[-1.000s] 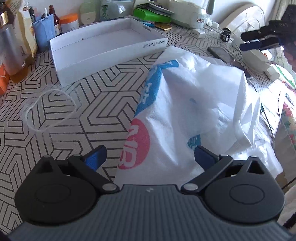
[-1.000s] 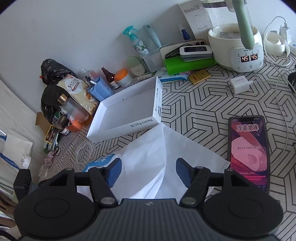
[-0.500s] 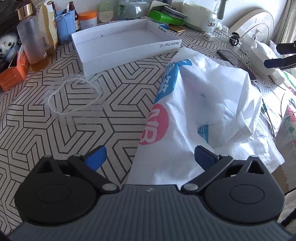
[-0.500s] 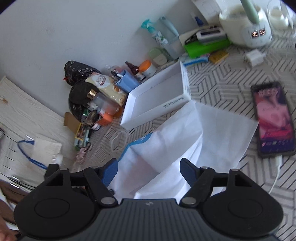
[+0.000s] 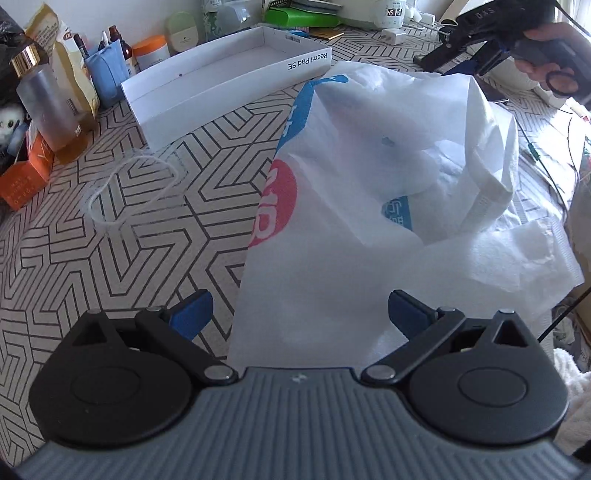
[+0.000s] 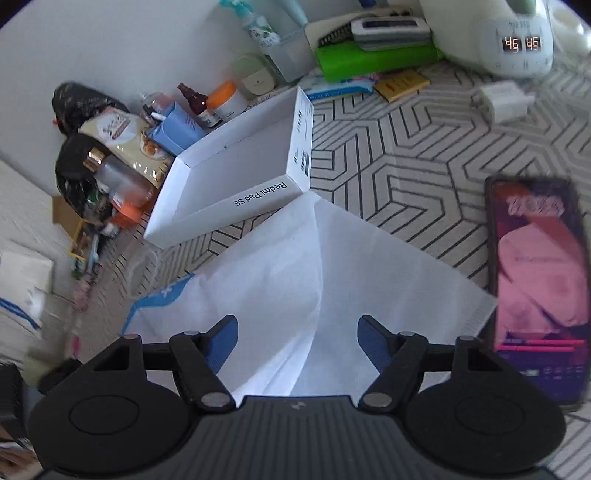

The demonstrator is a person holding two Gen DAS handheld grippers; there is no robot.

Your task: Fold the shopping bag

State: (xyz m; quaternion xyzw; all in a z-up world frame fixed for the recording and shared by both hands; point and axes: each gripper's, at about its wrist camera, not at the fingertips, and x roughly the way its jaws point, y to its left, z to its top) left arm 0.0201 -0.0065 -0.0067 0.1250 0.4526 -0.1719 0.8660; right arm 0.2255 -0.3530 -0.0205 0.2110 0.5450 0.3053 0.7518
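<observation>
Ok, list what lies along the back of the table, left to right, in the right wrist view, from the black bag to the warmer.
Black bag → snack pouch → blue carton → brown bottle → orange-lid jar → green case → spray bottle → green box → warmer.

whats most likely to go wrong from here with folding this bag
The shopping bag lies rumpled and puffed up, so a fold could trap creases or spring back. Its far corner sits against the white box, and the phone lies beside its edge; dragging fabric could shift either. Both the left gripper and right gripper are open, gripping nothing.
</observation>
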